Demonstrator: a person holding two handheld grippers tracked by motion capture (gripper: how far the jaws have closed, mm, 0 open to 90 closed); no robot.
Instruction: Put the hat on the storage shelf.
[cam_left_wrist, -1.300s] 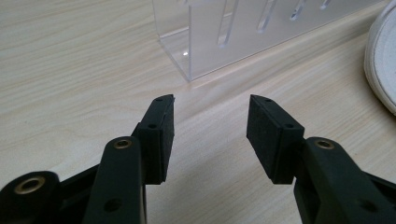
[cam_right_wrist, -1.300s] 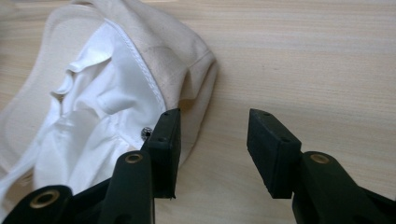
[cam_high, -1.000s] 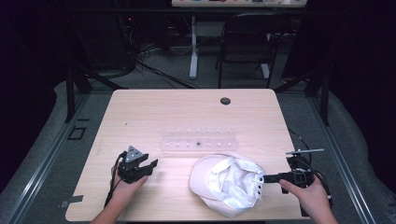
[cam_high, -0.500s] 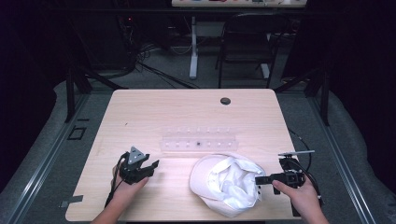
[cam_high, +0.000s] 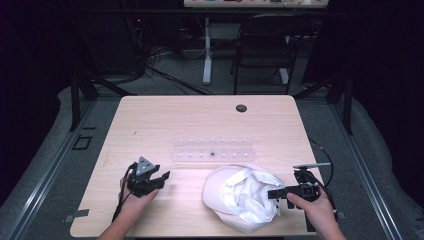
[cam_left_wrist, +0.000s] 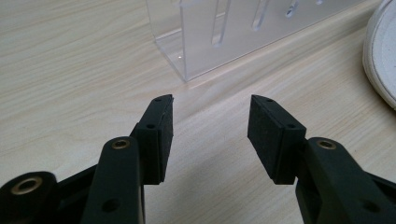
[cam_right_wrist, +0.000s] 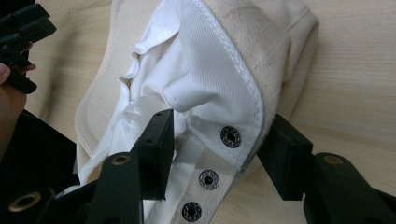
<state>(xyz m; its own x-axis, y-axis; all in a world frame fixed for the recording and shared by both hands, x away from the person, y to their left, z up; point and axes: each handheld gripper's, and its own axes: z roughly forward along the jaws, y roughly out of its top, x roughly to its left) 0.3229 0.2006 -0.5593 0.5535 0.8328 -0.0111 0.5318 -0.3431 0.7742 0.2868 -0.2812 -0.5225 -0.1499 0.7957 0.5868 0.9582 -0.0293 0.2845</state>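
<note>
Cap: cream, lying crown-down near the front edge of the table, white lining upward, just in front of the clear plastic rack and a little to its right. Compared with a second ago, closed in on from the right by the right gripper, now shifted inward and slightly lower, tips arrived at the cap's rear edge instead of hanging off to the side. Seen along the right gripper's own jaws: standing wide, one pad inside over the lining, the other outside against the cream band, with the strap and its dark snap studs between them. No squeeze visible yet, so straddling rather than holding. Left gripper unchanged over the same second: resting low on the table well left of the cap, jaws about half apart with nothing but bare wood between them, pointed toward the end of the rack. Likely meaning for the work: approach finished, grasp of the rear band about to follow. Next need, by judgement: closing squarely on band and strap together, not on loose lining alone, otherwise a risk of the fabric slipping or the cap dragging across the wood.
</note>
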